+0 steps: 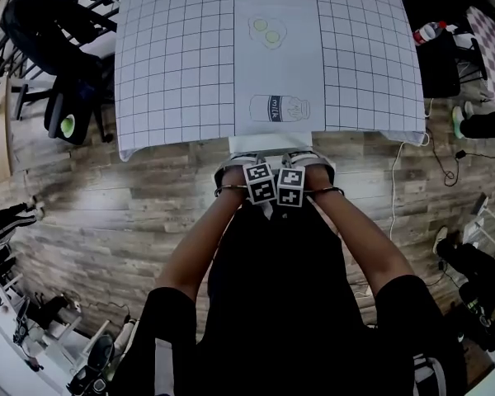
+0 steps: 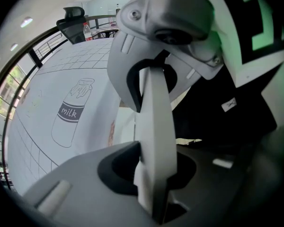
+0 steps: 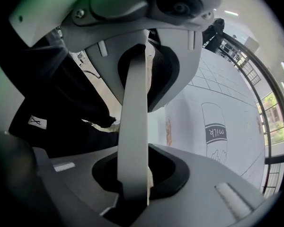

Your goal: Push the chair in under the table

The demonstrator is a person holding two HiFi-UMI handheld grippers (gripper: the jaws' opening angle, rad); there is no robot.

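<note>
The chair (image 1: 266, 145) shows only as a pale back edge just below the tablecloth's near hem; its seat is hidden under the table (image 1: 173, 73). Both hands hold it side by side. My left gripper (image 1: 260, 183) is shut on the chair back's thin white top edge (image 2: 156, 141), which runs between its grey jaws. Beside it, my right gripper (image 1: 290, 186) is shut on the same white edge (image 3: 134, 145). Both point down, with their marker cubes on top. The tablecloth's milk bottle drawing (image 1: 279, 108) lies just beyond the chair.
A checked cloth covers the table. A black office chair (image 1: 58, 56) stands at the table's left corner. A white cable (image 1: 393, 196) trails over the wooden floor on the right, near dark bags (image 1: 441, 56) and more gear (image 1: 478, 279).
</note>
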